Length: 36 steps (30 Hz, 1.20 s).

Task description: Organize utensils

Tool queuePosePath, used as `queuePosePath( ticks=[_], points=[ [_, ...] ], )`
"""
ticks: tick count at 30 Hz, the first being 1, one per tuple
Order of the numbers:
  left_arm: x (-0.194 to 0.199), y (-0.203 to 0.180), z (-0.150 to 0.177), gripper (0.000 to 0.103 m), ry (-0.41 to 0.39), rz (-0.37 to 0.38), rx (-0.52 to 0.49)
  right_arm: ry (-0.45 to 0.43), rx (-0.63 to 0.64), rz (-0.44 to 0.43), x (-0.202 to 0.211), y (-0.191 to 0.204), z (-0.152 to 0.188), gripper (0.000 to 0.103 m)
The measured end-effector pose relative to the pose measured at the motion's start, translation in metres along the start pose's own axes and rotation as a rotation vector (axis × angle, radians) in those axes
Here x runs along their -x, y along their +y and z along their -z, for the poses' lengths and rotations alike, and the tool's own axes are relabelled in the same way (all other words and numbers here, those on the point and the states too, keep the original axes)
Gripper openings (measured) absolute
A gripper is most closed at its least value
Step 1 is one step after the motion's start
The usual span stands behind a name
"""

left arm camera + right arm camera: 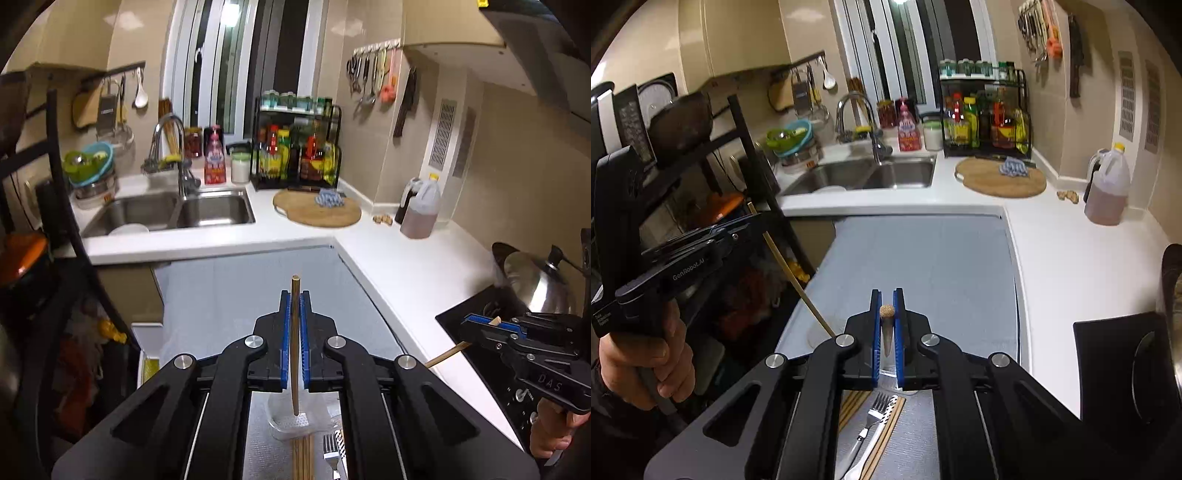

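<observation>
Looking along the left gripper point(294, 306), its blue fingers point(284, 343) are closed on a single wooden chopstick point(294, 350), which stands nearly upright between the pads, its tip rising above them and its lower end hanging over a clear plastic cup point(291, 421) on the grey table point(236, 295). More chopsticks point(303, 458) and a fork point(331, 452) lie flat on the table below. At the right edge the right gripper point(480, 325), held by a hand point(550, 435), clamps another chopstick point(448, 353) that slants down to the left.

From the right wrist, the right gripper point(887, 308) is closed on its chopstick point(887, 332), seen almost end-on between the blue fingers point(898, 332). Below lie the fork point(873, 417), a white spotted spoon point(875, 435) and the loose chopsticks point(853, 404). At left, a hand point(646, 365) holds the left gripper point(753, 221), whose chopstick point(792, 280) slants down toward the cup point(822, 334).
</observation>
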<state>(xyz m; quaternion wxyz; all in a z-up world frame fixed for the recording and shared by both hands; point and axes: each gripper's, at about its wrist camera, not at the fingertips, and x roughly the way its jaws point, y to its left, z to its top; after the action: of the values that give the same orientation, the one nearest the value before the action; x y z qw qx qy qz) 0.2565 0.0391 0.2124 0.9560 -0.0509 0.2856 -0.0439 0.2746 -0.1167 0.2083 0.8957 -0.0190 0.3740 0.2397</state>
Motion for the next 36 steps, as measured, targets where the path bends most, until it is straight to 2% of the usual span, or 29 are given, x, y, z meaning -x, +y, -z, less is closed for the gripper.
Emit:
queuePosePath(
  ticks=[8,10,11,12,14,15,18,24,28,32,33,34,35,36],
  points=[
    [-0.045,0.013,0.031,0.005,0.099,0.030,0.025,0.084,-0.023,0.010,-0.046,-0.010,0.019,0.007],
    [-0.050,0.014,0.035,0.005,0.114,0.035,0.026,0.093,-0.021,0.012,-0.052,-0.009,0.021,0.010],
    [-0.052,0.014,0.036,0.005,0.123,0.042,0.023,0.099,-0.017,0.019,-0.054,-0.008,0.021,0.017],
    [-0.051,0.015,0.036,0.008,0.122,0.038,0.024,0.102,-0.015,0.028,-0.054,-0.006,0.021,0.029],
    [-0.043,0.017,0.034,0.028,0.104,0.031,0.029,0.085,-0.006,0.056,-0.049,-0.003,0.020,0.044],
    [-0.034,0.018,0.031,0.039,0.082,0.033,0.031,0.079,0.000,0.071,-0.045,-0.001,0.020,0.045],
    [-0.011,0.017,0.027,0.041,0.035,0.004,0.017,0.047,0.020,0.119,-0.030,0.003,0.021,0.045],
    [0.049,0.019,0.034,0.041,-0.077,-0.019,0.023,-0.093,0.057,0.209,0.026,0.013,0.033,0.045],
    [0.090,0.018,0.055,0.041,-0.131,-0.018,0.022,-0.197,0.054,0.269,0.067,0.017,0.054,0.045],
    [0.115,0.019,0.080,0.041,-0.167,-0.015,0.023,-0.294,0.042,0.279,0.100,0.020,0.084,0.045],
    [0.120,0.020,0.089,0.040,-0.174,-0.013,0.025,-0.314,0.040,0.279,0.106,0.022,0.093,0.045],
    [0.125,0.020,0.099,0.034,-0.178,-0.012,0.024,-0.332,0.032,0.276,0.110,0.023,0.102,0.044],
    [0.128,0.020,0.110,0.031,-0.179,-0.013,0.023,-0.348,0.015,0.254,0.114,0.022,0.115,0.040],
    [0.130,0.022,0.121,0.026,-0.177,-0.013,0.023,-0.354,0.002,0.233,0.115,0.022,0.123,0.030]
  ],
)
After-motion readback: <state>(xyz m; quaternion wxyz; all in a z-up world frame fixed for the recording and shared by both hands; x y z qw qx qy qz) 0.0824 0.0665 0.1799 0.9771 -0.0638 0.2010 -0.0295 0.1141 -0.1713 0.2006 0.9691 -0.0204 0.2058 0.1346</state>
